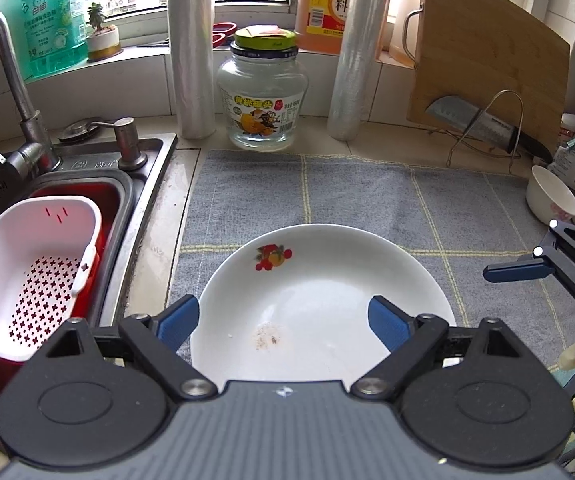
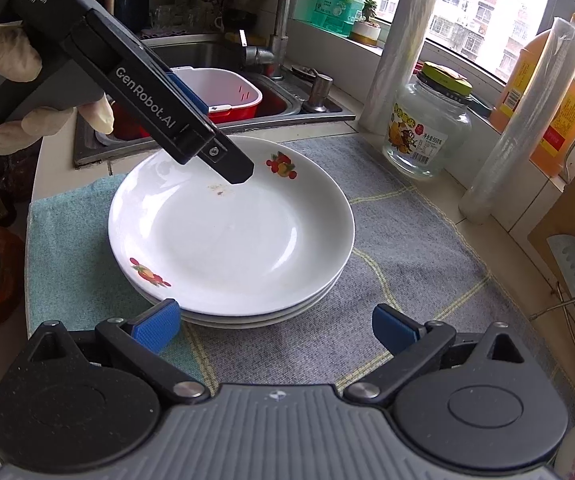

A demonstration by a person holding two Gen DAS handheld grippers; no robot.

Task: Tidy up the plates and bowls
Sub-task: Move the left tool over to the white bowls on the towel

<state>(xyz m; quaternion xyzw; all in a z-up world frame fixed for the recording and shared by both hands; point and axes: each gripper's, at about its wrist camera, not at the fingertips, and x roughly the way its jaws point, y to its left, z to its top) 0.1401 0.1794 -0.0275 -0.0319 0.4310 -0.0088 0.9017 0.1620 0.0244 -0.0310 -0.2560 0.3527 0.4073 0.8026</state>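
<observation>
A stack of white plates [image 2: 231,236] with fruit prints lies on the grey checked mat [image 2: 407,264]. The top plate [image 1: 319,300] has a small brownish smear near its middle. My left gripper [image 1: 283,320] hovers over the near side of this plate, open, with nothing between its blue pads. From the right wrist view, one of its fingers [image 2: 235,164] hangs just above the plate's far rim, held by a gloved hand [image 2: 3,52]. My right gripper [image 2: 275,324] is open at the stack's near edge, clear of the plates. Two white bowls [image 1: 551,200] stand at the mat's right end.
A steel sink [image 1: 143,184] lies left of the mat, with a white strainer basket [image 1: 35,264] in a red basin. A glass jar [image 1: 261,96], two film rolls [image 1: 191,48], an orange jug [image 1: 323,4], a wooden cutting board [image 1: 487,68] and a cleaver [image 1: 483,120] line the back.
</observation>
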